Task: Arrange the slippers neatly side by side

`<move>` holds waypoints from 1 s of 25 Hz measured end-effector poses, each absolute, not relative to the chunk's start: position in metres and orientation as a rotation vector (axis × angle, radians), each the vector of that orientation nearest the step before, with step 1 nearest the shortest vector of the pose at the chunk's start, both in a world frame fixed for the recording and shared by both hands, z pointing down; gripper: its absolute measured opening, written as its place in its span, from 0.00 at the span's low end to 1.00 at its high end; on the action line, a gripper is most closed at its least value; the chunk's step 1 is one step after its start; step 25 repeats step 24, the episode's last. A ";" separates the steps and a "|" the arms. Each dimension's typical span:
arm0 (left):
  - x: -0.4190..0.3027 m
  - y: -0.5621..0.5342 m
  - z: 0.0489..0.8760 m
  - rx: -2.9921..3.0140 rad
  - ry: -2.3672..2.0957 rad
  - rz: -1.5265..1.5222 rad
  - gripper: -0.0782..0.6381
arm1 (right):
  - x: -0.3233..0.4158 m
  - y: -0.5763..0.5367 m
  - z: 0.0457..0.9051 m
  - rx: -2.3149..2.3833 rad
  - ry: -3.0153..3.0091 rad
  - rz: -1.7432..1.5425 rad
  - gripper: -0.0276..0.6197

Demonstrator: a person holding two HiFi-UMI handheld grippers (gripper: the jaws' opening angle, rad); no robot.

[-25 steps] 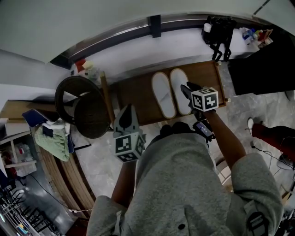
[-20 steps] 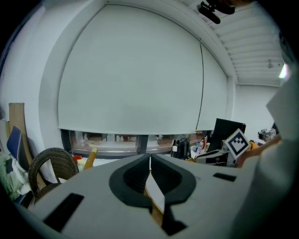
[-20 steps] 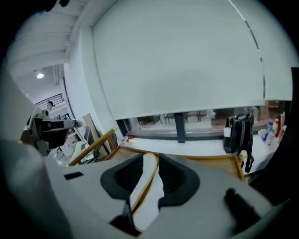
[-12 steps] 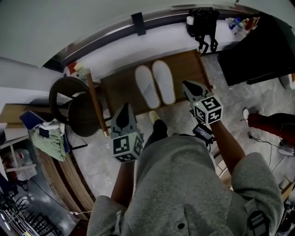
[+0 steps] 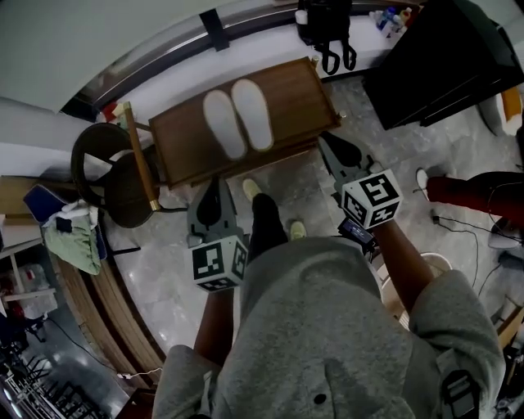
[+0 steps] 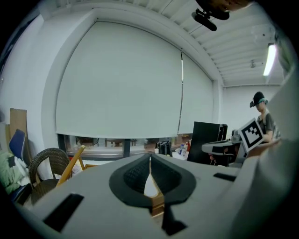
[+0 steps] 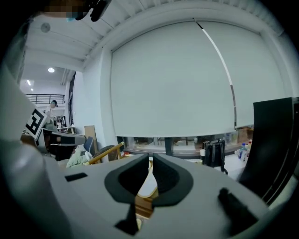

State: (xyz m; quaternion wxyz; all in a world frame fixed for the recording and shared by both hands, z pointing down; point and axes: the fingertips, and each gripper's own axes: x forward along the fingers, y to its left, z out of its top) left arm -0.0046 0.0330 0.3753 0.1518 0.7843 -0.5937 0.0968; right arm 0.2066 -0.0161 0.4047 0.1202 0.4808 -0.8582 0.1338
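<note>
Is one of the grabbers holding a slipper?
No, both white slippers lie side by side on the wooden table, while the left gripper and right gripper are shut on nothing, away from them.

**Two slippers (image 5: 246, 114) on a wooden worktop (image 5: 291, 102)**

The brown worktop stands on the pale marble floor (image 5: 160, 270), at 12 o'clock in the head view. The white slippers lie on it side by side, touching, lengths running from 11 to 5 o'clock.

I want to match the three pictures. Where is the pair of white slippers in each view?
Head view: white slippers, side by side on the wooden stand, upper centre.
Left gripper view: a white sliver low centre, seen beyond the shut jaws.
Right gripper view: the same white sliver, low centre.
Shared landmark: the black bag.
</note>
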 end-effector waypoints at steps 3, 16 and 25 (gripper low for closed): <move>0.008 0.061 0.369 2.253 -1.720 0.270 0.13 | 0.225 0.010 0.403 1.441 -2.497 0.411 0.10; 0.019 0.107 0.354 2.265 -1.765 0.299 0.13 | 0.240 0.054 0.394 1.452 -2.529 0.434 0.10; 0.022 0.122 0.352 2.267 -1.764 0.294 0.13 | 0.234 0.071 0.392 1.417 -2.549 0.432 0.10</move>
